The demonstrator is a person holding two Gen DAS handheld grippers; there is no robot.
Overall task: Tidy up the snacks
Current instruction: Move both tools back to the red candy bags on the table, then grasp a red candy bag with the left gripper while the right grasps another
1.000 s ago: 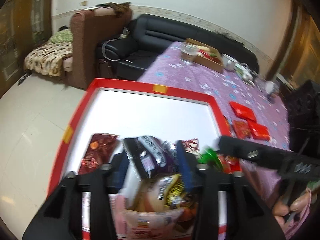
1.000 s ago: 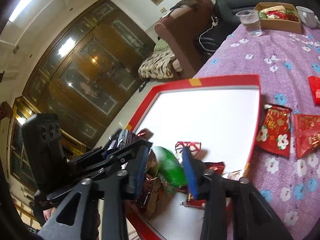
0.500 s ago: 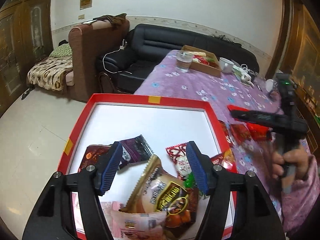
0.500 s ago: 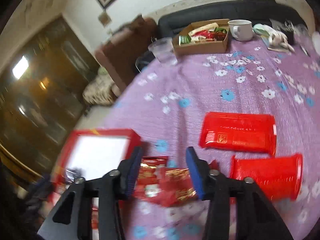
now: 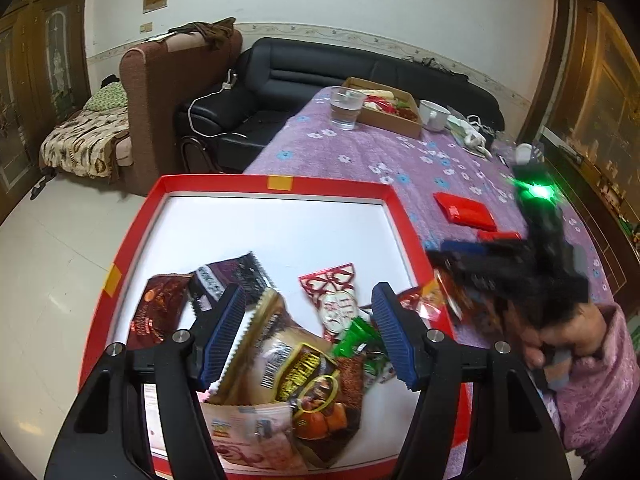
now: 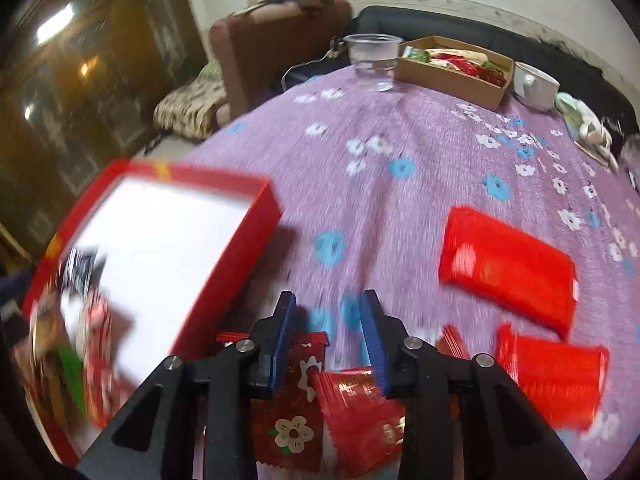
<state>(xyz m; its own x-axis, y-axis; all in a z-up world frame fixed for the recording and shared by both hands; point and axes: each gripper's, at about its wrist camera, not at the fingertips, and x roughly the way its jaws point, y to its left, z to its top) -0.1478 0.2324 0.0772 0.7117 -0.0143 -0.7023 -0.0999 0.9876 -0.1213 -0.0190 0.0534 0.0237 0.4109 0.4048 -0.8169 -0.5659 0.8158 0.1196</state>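
A: Where are the snacks?
B: Most lie piled in the red-rimmed white tray (image 5: 276, 182) at the bench's near corner. The left tongs (image 5: 306, 334) hang open above them, holding nothing.
A: And the right tongs (image 6: 329, 338)?
B: Closing over two dark red flowered packets (image 6: 294, 408) on the purple floral cloth (image 6: 400, 128) beside the tray, not yet pinching.

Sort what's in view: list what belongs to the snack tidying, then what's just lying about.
Part of the job:
red box with snack packets inside
loose red packets on the tablecloth
left gripper, open
right gripper, closing over a red packet

Lying about:
plastic cup
cardboard tray
white mug
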